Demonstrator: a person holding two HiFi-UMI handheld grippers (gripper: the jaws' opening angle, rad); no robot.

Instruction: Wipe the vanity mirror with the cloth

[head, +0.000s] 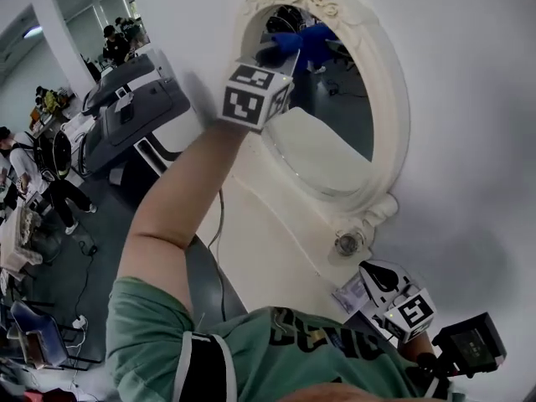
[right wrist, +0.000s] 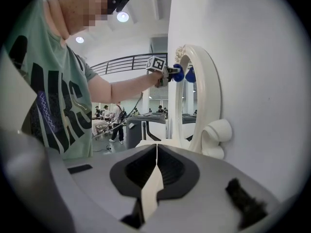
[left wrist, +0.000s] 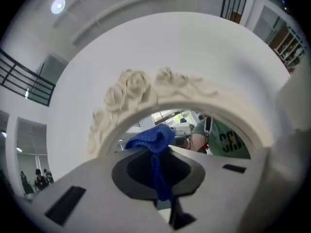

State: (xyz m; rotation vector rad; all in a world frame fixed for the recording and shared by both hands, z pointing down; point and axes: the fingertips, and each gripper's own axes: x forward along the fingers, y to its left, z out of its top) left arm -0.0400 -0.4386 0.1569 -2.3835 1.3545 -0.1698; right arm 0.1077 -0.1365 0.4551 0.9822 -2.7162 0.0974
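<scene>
Left gripper (head: 270, 57): jaws are pressed together on a crumpled blue knitted cloth (left wrist: 151, 141), which is pinched by a narrow fold with the bulk bunched beyond the tips. The wad is held at the upper part of the glass of the oval vanity mirror in its cream frame carved with roses (head: 389, 99), close enough that its blue reflection is seen just beside it; actual contact cannot be confirmed. Right gripper (right wrist: 156, 152): jaws are closed with nothing between them, and it is held low, near the mirror's scrolled foot but apart from it, so the mirror is not braced. Risks judged from here: the cloth may be dragged out of so slim a pinch by friction on the glass; the hard jaw tips may be brought onto the glass if the wad shifts aside; the unsteadied mirror may be tilted or pushed by pressure applied high up.
</scene>
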